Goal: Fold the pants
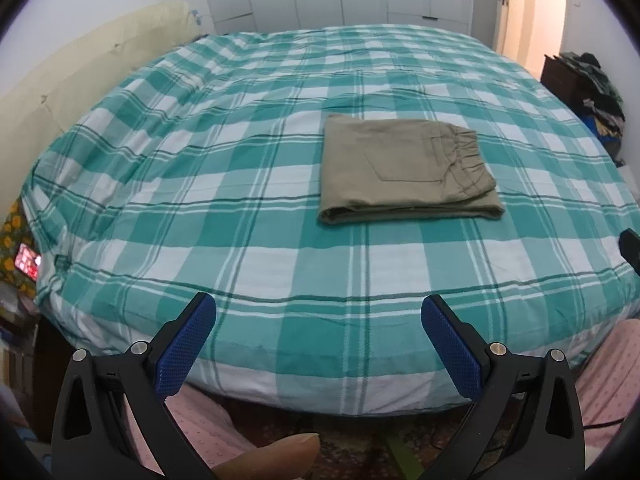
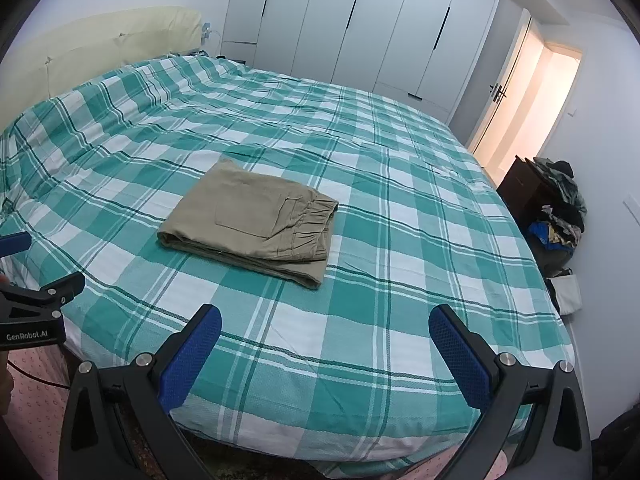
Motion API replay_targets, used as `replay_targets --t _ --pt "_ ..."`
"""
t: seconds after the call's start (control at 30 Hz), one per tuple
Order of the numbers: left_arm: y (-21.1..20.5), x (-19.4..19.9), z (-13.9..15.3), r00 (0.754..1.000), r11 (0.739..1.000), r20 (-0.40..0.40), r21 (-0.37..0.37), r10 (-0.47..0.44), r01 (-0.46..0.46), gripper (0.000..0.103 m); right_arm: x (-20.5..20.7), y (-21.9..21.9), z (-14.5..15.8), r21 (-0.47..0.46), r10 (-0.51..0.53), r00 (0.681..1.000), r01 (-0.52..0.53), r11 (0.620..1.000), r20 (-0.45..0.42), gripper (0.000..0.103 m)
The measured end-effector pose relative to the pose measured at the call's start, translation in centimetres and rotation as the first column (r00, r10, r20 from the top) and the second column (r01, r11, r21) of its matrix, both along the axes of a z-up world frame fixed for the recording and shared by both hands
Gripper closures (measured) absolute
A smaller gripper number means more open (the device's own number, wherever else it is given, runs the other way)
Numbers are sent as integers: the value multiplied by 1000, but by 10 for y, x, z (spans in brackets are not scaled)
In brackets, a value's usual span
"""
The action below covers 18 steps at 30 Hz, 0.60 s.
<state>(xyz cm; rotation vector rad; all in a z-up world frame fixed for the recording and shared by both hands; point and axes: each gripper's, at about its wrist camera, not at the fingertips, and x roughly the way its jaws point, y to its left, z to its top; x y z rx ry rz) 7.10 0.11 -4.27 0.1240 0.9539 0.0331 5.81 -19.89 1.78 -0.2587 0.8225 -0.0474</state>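
Folded khaki pants (image 1: pixel 408 168) lie crosswise on the bed (image 1: pixel 200 184), well ahead of the left tool (image 1: pixel 319 312) and right tool (image 2: pixel 325 324), both wide open and empty

A: Is any lettering to be read?

B: One mark only. "GenRobot.AI" is printed in pale letters on the black body of the left gripper (image 2: pixel 34 300), seen at the left edge of the right wrist view.

A: And the lit screen (image 1: pixel 28 261) beside the bed?

B: Nothing on it can be made out; it is too small and blurred.
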Motion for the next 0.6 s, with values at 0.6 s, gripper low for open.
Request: replay_targets --t 0.6 --pt "-5 -1 8 1000 1000 14 -16 -18 18 1 -4 3 -5 75 17 999 -14 997 -40 1"
